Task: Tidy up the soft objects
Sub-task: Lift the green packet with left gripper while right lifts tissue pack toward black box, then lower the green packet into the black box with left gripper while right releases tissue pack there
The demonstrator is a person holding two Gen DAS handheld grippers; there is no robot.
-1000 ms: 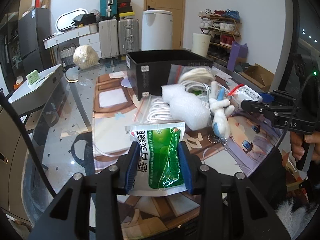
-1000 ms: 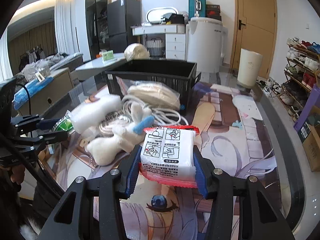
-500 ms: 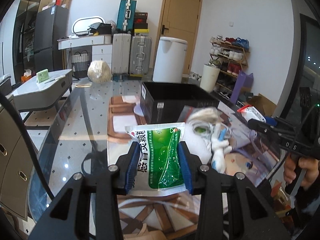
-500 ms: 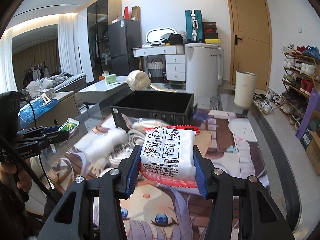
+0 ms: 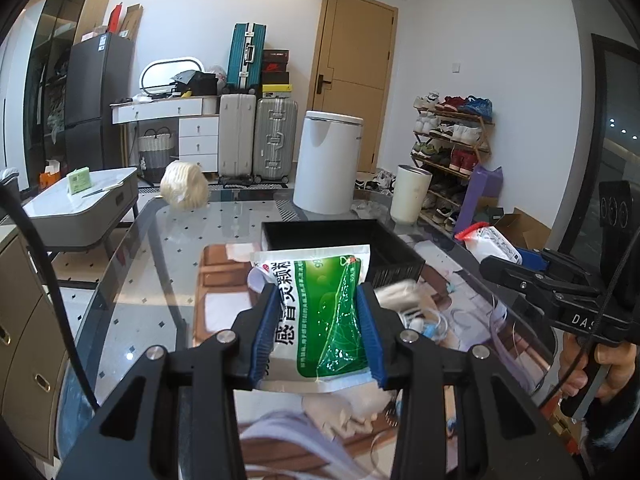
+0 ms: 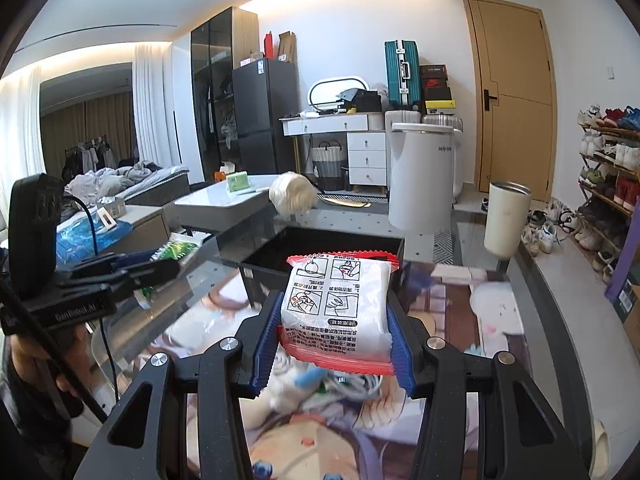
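My left gripper [image 5: 318,338] is shut on a green and white sachet [image 5: 316,316] and holds it in the air above the table, in front of the black crate [image 5: 340,240]. My right gripper [image 6: 334,348] is shut on a white tissue pack with red edges [image 6: 340,308], also lifted, with the black crate [image 6: 320,252] just beyond it. The right gripper and its pack show at the right of the left wrist view [image 5: 490,244]. The left gripper and sachet show at the left of the right wrist view [image 6: 176,250].
A pile of white cord, a small plush and wrapped soft items [image 5: 416,312] lies on the anime-print mat [image 5: 224,280] on a glass table [image 5: 120,320]. A round cream bundle [image 5: 184,190] sits at the table's far end. A white bin [image 5: 326,164] stands beyond.
Both grippers have risen from near the table with their packs still held. The pile on the mat now lies lower in both views and the crate sits closer ahead.
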